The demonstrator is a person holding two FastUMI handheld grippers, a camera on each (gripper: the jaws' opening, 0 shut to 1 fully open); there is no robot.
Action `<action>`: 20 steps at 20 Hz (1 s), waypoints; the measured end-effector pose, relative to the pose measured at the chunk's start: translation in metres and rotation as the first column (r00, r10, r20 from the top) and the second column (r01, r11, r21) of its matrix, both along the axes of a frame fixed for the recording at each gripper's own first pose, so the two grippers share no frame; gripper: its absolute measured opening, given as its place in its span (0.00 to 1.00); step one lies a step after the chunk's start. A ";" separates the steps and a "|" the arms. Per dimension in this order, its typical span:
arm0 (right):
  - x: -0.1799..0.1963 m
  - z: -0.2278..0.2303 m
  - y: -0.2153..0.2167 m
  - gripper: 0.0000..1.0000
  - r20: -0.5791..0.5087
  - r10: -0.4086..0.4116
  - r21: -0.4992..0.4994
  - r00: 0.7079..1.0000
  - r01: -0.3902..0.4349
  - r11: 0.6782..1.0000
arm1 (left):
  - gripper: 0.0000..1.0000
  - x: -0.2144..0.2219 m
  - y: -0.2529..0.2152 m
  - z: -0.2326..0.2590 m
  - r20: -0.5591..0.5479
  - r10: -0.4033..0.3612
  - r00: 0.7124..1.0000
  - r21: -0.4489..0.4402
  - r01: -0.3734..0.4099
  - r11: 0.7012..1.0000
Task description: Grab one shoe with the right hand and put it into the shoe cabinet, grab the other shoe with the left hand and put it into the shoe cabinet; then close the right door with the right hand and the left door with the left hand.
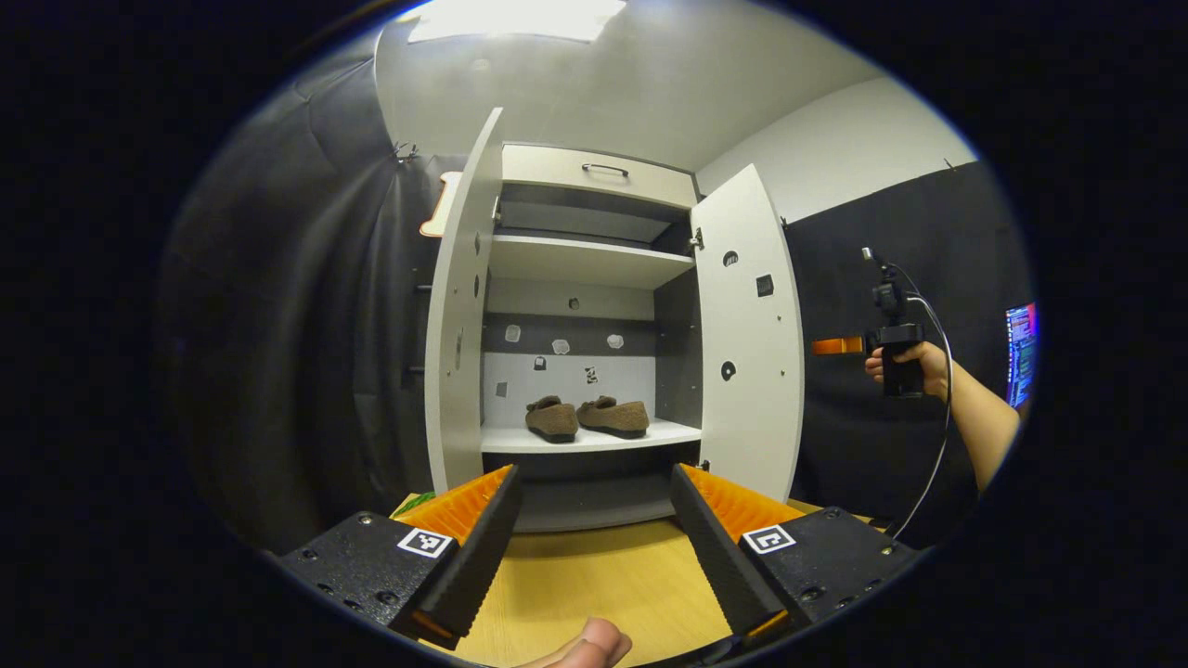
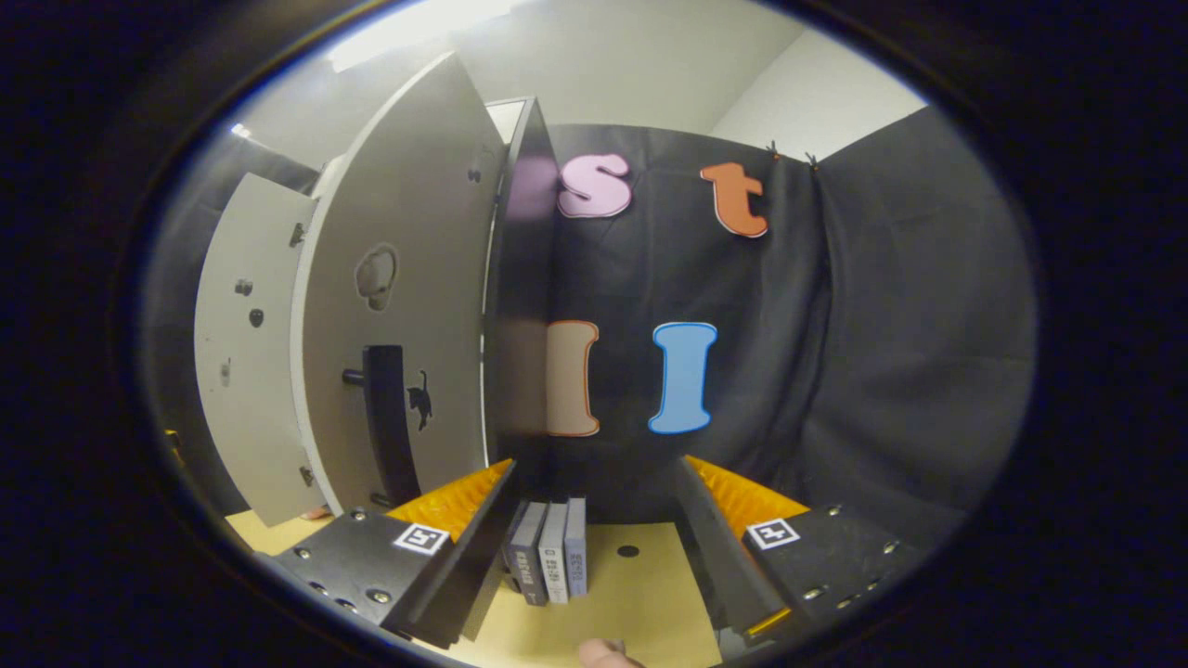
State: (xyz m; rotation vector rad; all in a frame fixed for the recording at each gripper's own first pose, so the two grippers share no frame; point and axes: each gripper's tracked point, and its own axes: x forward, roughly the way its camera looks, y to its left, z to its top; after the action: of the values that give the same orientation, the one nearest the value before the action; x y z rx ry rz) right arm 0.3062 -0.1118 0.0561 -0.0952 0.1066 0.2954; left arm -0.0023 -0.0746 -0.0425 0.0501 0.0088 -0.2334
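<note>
Shoes, two brown fuzzy ones (image 1: pixel 587 417), sit on the white cabinet shelf (image 1: pixel 594 438); both grippers, left (image 1: pixel 594 543) and right (image 2: pixel 594 547), gape empty; the right should push the tall grey right door (image 2: pixel 399 315) near its black handle (image 2: pixel 385 417), slowly.

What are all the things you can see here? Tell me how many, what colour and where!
shoes: two, brown, side by side on the lower shelf inside the cabinet
shoe cabinet: one, pale grey-white, standing on the table
left door: one, pale, swung open
right door: one, pale, swung open
door handle: one, black, on the right door's outer face
table: one, light wood, under the cabinet
small flat blocks: three, grey, upright on the table beside the cabinet
left gripper: one, open, facing the cabinet
right gripper: one, open, beside the right door
hand: one, holding the right gripper
</note>
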 end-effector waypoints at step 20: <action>-0.018 -0.013 0.104 0.92 -0.024 0.034 -0.019 0.999 -0.035 0.999 | 0.96 0.012 0.056 -0.012 -0.032 0.092 0.995 -0.029 -0.093 0.995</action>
State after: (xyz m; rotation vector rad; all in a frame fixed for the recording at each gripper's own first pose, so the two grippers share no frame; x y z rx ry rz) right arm 0.2885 -0.0074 0.0433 -0.1128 0.1314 0.3301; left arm 0.0096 -0.0189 -0.0542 0.0155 0.0384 -0.1420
